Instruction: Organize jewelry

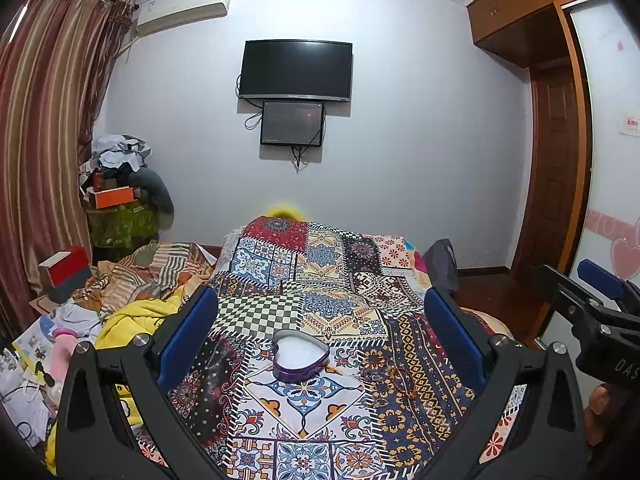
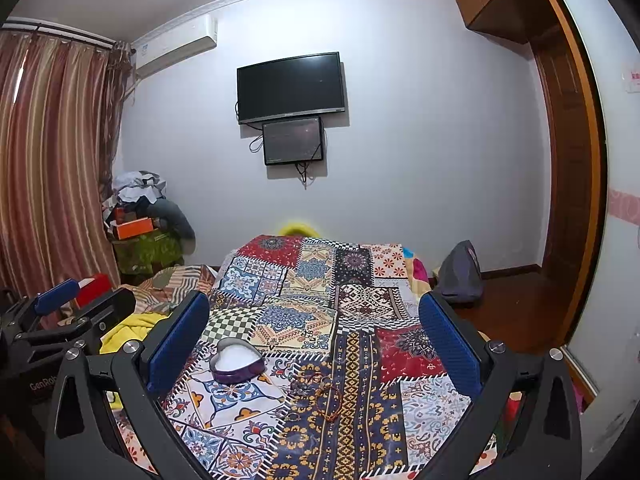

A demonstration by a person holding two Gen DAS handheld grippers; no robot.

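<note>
A purple heart-shaped tin point(image 1: 301, 357) with a white lining stands open on the patchwork cloth point(image 1: 320, 272); it also shows in the right wrist view point(image 2: 237, 360). Several bracelets and rings point(image 2: 316, 394) lie loose on the cloth just right of the tin, also seen in the left wrist view point(image 1: 384, 380). My left gripper point(image 1: 320, 332) is open and empty, held above the cloth with the tin between its fingers' line of sight. My right gripper point(image 2: 314, 340) is open and empty, above the cloth, with the jewelry ahead of it.
A heap of clothes and bedding point(image 1: 132, 300) lies left of the cloth. Boxes and a pile point(image 1: 116, 196) stand in the far left corner by the curtain point(image 1: 44, 140). A grey bag point(image 2: 460, 276) sits on the wooden floor at the right, by the wardrobe point(image 2: 568, 160).
</note>
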